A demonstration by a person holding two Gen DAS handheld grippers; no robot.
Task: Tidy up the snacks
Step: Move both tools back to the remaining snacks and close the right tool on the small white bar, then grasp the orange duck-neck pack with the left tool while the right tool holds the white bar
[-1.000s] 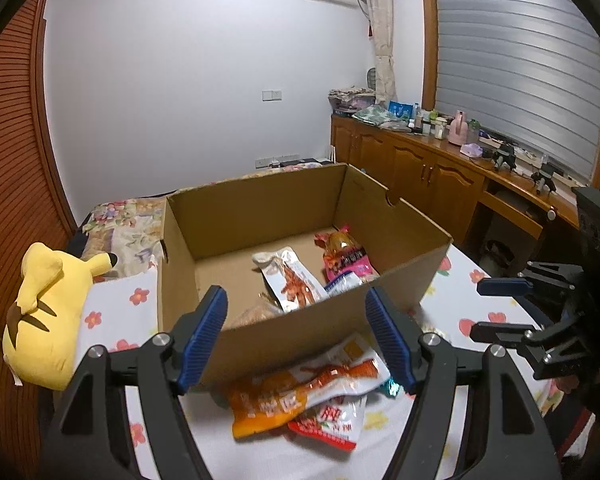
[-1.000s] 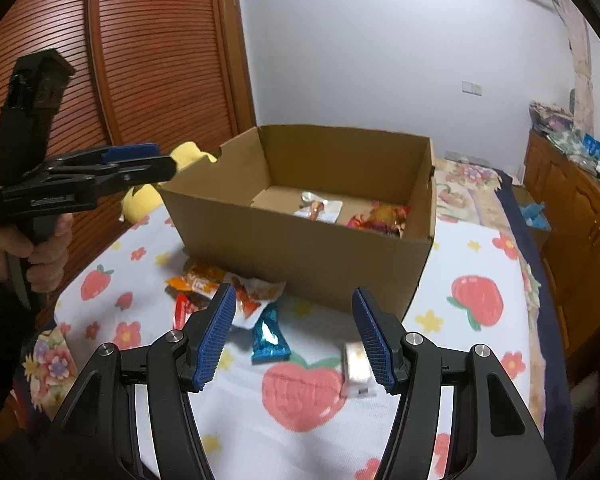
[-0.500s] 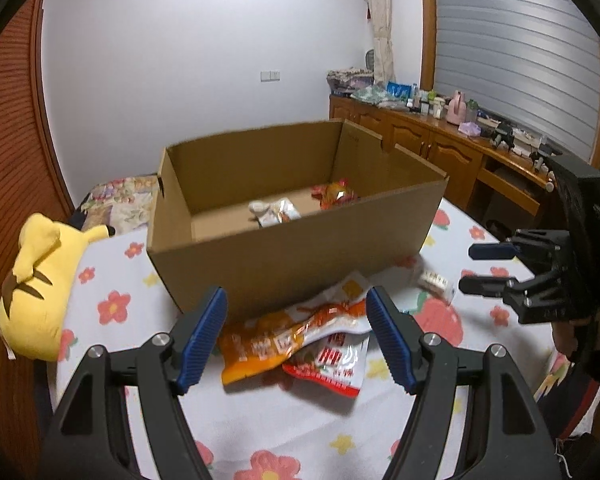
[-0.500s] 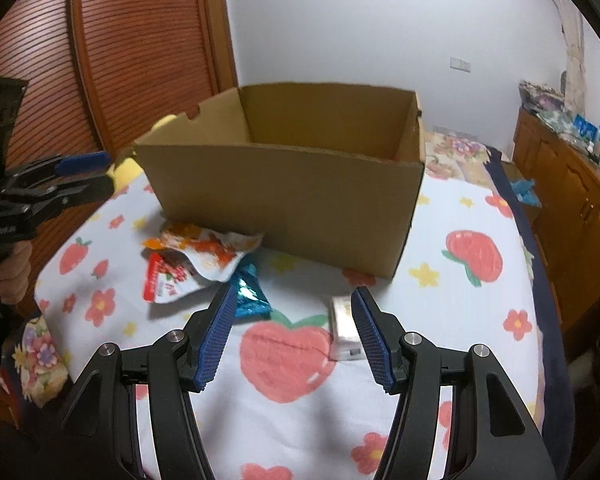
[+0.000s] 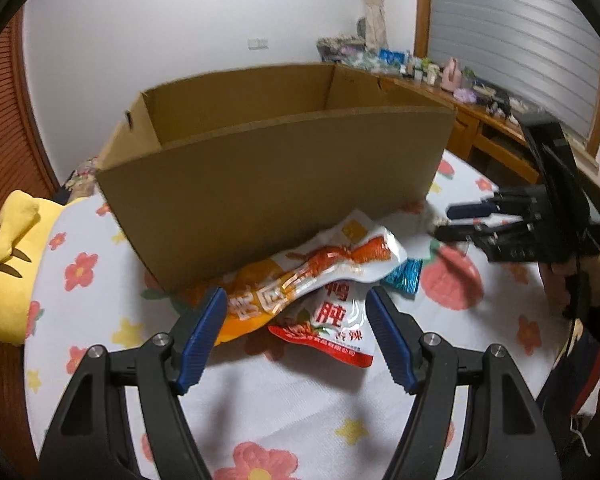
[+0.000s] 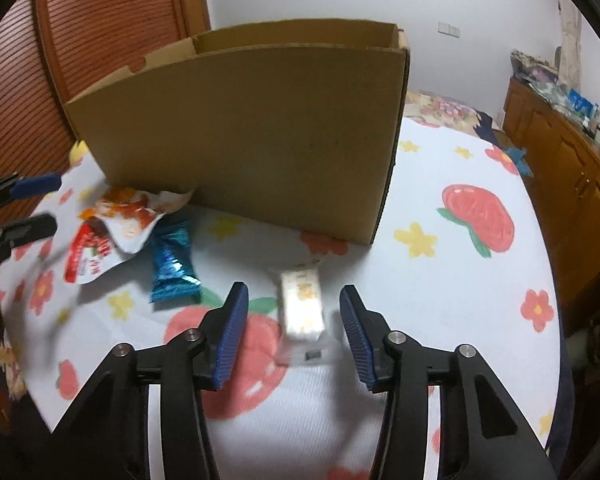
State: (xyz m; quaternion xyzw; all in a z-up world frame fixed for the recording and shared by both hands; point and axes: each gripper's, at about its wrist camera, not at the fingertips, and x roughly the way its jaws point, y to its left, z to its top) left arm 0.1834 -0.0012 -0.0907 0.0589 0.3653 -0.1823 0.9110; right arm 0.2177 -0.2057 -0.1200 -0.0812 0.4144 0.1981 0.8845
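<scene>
An open cardboard box (image 5: 276,184) stands on the flowered tablecloth; it also shows in the right wrist view (image 6: 252,140). In front of it lie an orange-and-white snack bag (image 5: 312,272), a red-and-white bag (image 5: 332,332) under it, and a blue foil packet (image 5: 404,276). My left gripper (image 5: 294,336) is open, low over the two bags. My right gripper (image 6: 294,336) is open, straddling a white wrapped bar (image 6: 302,304) on the cloth. The blue packet (image 6: 172,260) lies to the left of the bar. The box's inside is hidden.
A yellow plush toy (image 5: 8,272) lies at the table's left edge. Wooden cabinets with clutter (image 5: 480,120) stand at the right. A wooden slatted door (image 6: 112,28) is behind the box. The tablecloth edge (image 6: 552,280) drops off at the right.
Both grippers have dropped lower and closer to the snacks in front of the box. The box's contents have gone out of sight. Both grippers stay open.
</scene>
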